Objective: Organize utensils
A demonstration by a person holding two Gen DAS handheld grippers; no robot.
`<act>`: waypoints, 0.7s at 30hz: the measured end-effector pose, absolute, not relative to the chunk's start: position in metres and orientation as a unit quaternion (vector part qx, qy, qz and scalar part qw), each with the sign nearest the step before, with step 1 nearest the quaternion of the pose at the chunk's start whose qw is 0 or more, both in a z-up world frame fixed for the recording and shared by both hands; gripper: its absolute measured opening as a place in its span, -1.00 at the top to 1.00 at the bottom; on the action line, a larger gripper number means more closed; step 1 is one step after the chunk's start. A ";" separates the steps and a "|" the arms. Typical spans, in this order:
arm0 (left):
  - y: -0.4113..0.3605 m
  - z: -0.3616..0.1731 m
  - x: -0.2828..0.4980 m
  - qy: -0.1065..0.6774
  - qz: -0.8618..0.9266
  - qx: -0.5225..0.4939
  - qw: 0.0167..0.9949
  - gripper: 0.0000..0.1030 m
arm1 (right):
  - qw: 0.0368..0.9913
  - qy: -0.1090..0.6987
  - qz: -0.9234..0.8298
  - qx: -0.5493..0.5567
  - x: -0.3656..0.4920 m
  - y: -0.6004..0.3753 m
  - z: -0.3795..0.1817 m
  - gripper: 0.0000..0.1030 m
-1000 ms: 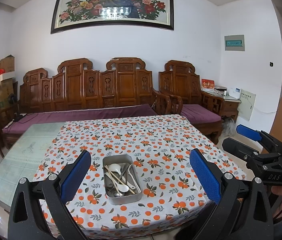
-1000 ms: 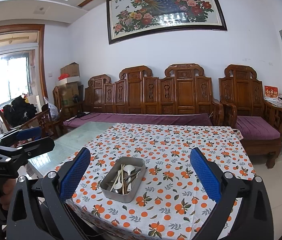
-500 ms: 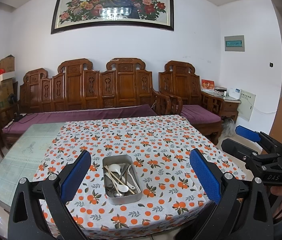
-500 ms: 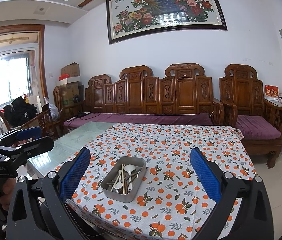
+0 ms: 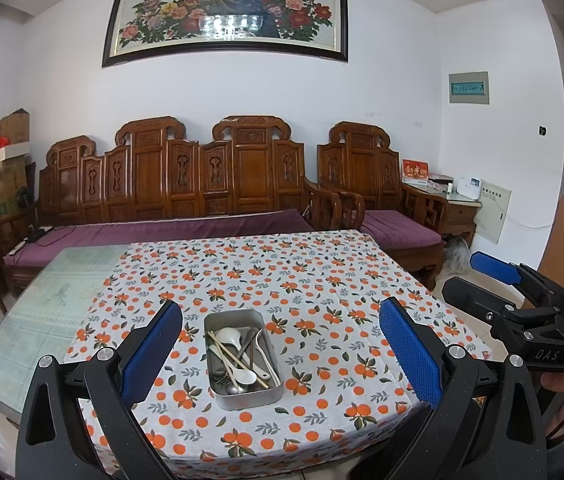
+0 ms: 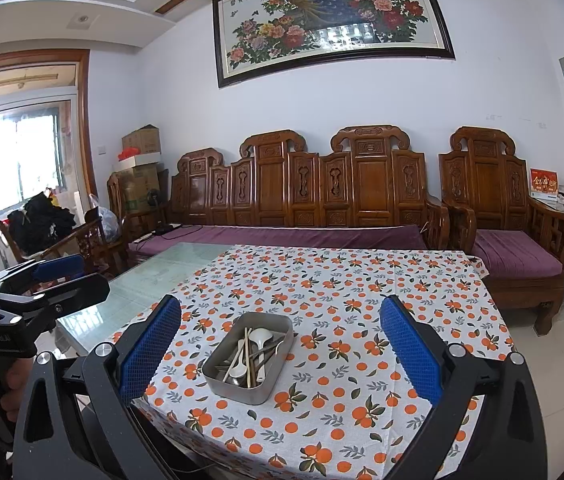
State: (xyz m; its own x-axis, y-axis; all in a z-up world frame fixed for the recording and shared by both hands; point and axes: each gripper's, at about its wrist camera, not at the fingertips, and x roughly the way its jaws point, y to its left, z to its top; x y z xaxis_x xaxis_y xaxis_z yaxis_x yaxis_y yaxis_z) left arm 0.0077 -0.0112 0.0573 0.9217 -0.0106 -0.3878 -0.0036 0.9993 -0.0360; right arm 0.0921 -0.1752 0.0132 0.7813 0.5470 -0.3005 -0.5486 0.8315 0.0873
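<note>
Hovering wide open and empty, both tongs, left (image 5: pixel 279 354) and right (image 6: pixel 279 350), face the metal tray (image 5: pixel 243 394) of jumbled utensils (image 5: pixel 237 354), lengthwise ahead, nearly equidistant.

Metal utensils lie half buried in the tin (image 5: pixel 241 396); perhaps forks, too small to tell

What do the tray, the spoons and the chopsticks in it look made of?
Tray: likely brushed metal, from its dull grey sheen. White spoons: probably glazed ceramic or plastic, smooth and glossy. Chopsticks: apparently wood or bamboo, pale tan and matte.
</note>
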 end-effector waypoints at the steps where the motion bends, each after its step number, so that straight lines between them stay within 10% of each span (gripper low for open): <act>1: -0.011 0.057 0.008 0.198 -0.002 -0.019 0.980 -0.85 | 0.944 0.159 0.290 -0.003 0.092 -0.175 0.013 -0.95; 21: -0.012 0.058 0.008 0.199 -0.002 -0.018 0.980 -0.85 | 0.943 0.158 0.291 -0.002 0.091 -0.173 0.014 -0.95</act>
State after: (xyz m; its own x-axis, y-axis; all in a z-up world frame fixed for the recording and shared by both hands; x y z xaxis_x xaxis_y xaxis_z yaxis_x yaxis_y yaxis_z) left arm 0.0081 -0.0117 0.0581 0.9208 -0.0122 -0.3899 -0.0025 0.9993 -0.0371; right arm 0.0906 -0.1734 0.0140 0.7802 0.5491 -0.2996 -0.5505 0.8302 0.0878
